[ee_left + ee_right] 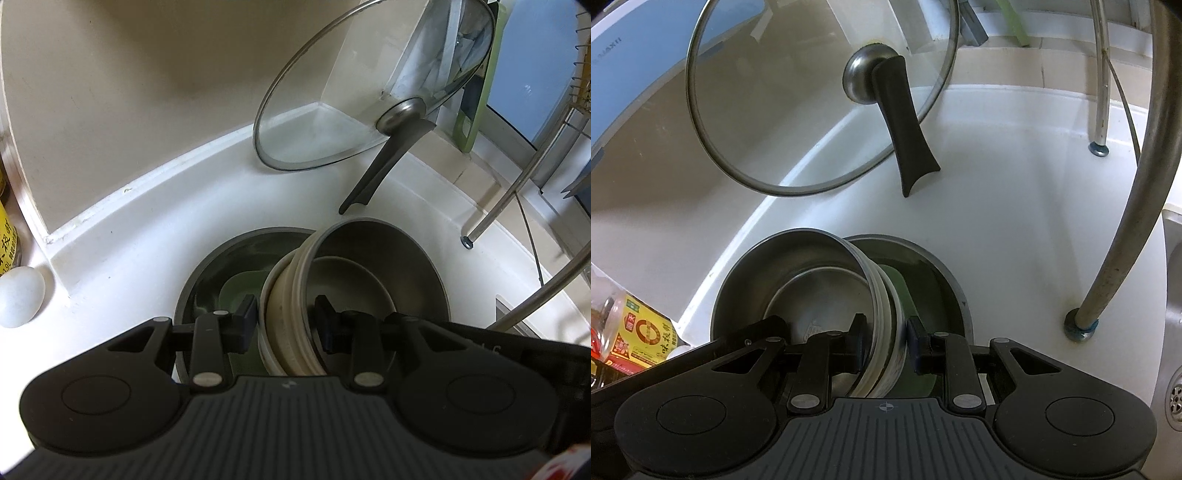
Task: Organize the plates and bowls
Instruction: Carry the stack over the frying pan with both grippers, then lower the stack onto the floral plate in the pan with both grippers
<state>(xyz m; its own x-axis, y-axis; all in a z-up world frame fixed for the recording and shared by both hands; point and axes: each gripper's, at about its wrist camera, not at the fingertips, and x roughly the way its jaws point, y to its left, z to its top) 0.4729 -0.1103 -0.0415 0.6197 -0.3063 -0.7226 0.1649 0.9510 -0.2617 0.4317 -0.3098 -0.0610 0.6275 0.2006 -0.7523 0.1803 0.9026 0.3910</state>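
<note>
the steel bowl (388, 258) looks brushed metal, dull grey inside, and the cream dishes (288, 314) gripped at their rims look glazed and smooth. the lid (798, 110) is clear glossy glass with a metal rim and knob and a matt black plastic handle. the counter (997, 221) is smooth, glossy white. both gripper bodies are matt black plastic

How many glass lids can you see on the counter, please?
1: the glass lid leans upright against the back corner, behind the stacked bowls. No other shows, though the grippers hide the near counter.
</note>
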